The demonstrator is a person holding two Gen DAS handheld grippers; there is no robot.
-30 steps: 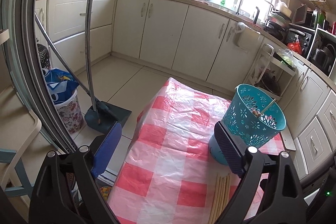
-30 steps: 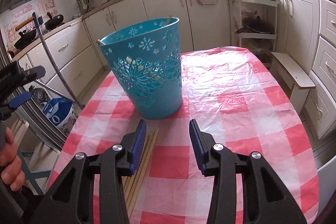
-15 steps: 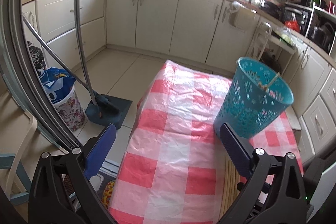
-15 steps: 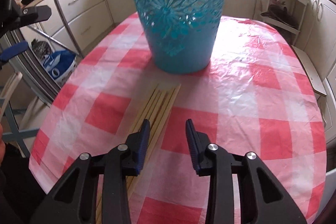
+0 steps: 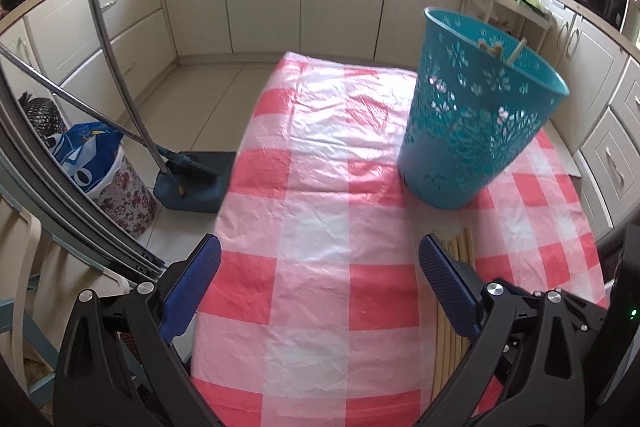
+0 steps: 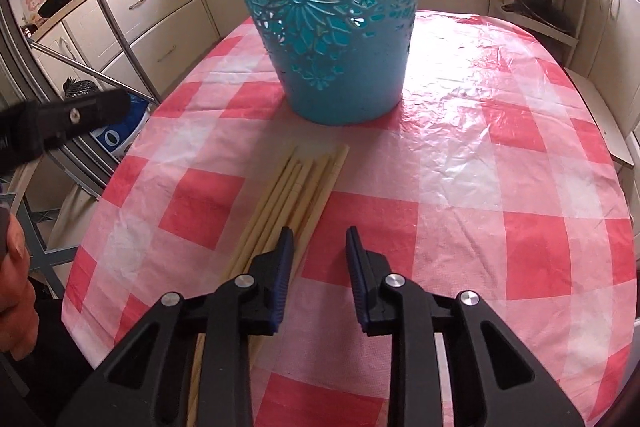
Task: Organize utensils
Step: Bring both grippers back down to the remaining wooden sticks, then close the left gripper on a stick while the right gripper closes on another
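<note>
Red-and-white checked tabletop (image 6: 460,163) carries a teal cutout basket (image 6: 332,27), upright. Pale chopsticks (image 6: 296,195) lie bundled just before it. Right tongs (image 6: 316,247) are closing, nothing yet pinched, beside the bundle. Left tongs (image 5: 320,267) spread wide, empty.

Right gripper (image 6: 316,247) over the chopsticks (image 6: 296,187)

Its jaws are closing with nothing gripped, the left finger overlapping the bundle, which lies mid-table (image 6: 500,167) pointing toward the upright teal basket (image 6: 332,27) near the far edge.
</note>
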